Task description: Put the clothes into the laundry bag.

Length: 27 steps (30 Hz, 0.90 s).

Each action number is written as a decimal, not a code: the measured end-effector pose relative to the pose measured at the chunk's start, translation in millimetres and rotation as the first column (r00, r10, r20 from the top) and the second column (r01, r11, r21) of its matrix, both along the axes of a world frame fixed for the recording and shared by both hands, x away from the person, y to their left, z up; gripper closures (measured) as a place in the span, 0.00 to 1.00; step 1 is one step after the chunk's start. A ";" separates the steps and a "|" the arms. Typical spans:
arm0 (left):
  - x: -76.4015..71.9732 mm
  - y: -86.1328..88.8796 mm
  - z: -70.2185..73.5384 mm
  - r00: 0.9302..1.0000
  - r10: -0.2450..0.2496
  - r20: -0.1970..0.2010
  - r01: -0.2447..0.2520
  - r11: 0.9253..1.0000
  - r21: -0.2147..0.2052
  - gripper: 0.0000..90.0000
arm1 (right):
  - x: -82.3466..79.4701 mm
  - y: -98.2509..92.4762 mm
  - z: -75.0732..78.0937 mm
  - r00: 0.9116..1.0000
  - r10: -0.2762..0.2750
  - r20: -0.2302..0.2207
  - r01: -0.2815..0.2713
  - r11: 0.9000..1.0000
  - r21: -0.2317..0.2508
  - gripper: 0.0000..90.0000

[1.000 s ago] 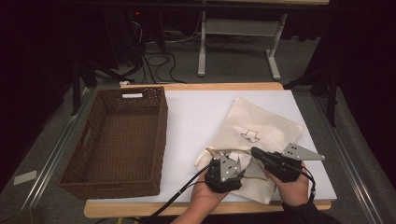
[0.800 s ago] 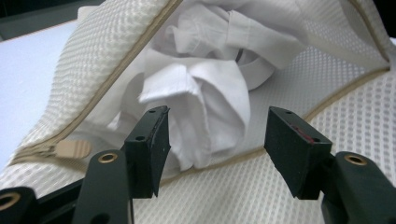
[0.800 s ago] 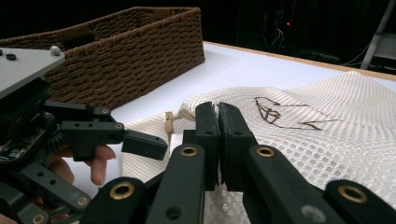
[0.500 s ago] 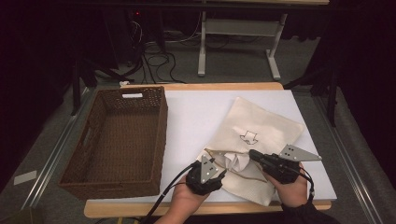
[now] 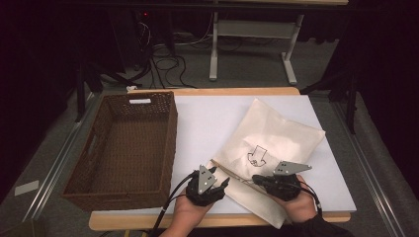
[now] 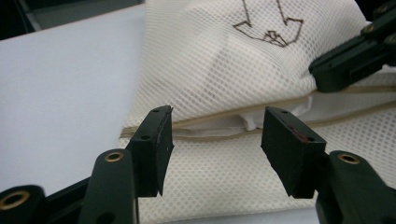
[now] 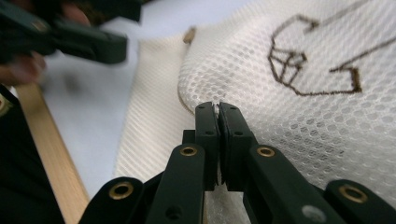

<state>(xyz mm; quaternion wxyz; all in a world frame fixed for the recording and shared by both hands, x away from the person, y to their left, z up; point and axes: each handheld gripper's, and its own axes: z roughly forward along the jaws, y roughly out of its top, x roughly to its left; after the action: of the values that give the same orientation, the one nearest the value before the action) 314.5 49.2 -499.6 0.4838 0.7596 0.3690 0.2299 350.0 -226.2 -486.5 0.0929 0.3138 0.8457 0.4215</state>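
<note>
A cream mesh bag (image 5: 276, 143) with a brown arrow drawing lies on the white table (image 5: 207, 118), its open zip edge (image 6: 219, 128) facing me. My left gripper (image 5: 225, 181) hovers at the bag's near left corner. Its jaws have just been closing and now stand partly apart (image 6: 217, 140) over the mesh, pressing nothing. My right gripper (image 5: 256, 178) is shut on the bag's upper layer at the opening (image 7: 218, 107), and the mesh bulges up from its tips. The right gripper's jaw (image 6: 350, 60) also appears in the left gripper view, resting on the bag.
A brown wicker basket (image 5: 170, 133) stands at the table's left, with nothing visible inside. The table's wooden front edge (image 5: 222, 219) runs just below my hands. Behind the table are a desk frame (image 5: 217, 44) and cables on the floor.
My left hand has slid left, off the middle of the bag to its near left corner. My right gripper has sunk a little toward the bag's edge and stays shut.
</note>
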 end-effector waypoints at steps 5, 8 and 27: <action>2.4 1.6 -3.7 1.000 0.011 -0.016 -0.011 1.000 -0.003 0.47 | 5.8 -0.4 -10.3 0.999 -0.031 -0.037 0.028 0.998 -0.062 0.98; 2.6 0.7 -3.6 1.000 0.011 -0.013 -0.011 1.000 -0.011 0.47 | 7.1 -0.8 -13.9 0.998 -0.044 -0.042 0.040 0.995 -0.087 0.98; 26.6 4.0 -10.8 0.996 0.079 -0.048 -0.077 0.996 0.037 0.42 | 12.8 -29.4 -20.1 0.991 -0.114 -0.074 0.104 0.987 -0.121 0.98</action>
<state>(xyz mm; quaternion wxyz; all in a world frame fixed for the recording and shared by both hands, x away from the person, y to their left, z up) 341.2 53.3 -510.4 0.4519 0.7584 0.4061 0.2361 362.8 -255.6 -506.6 0.0996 0.3704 0.8535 0.3527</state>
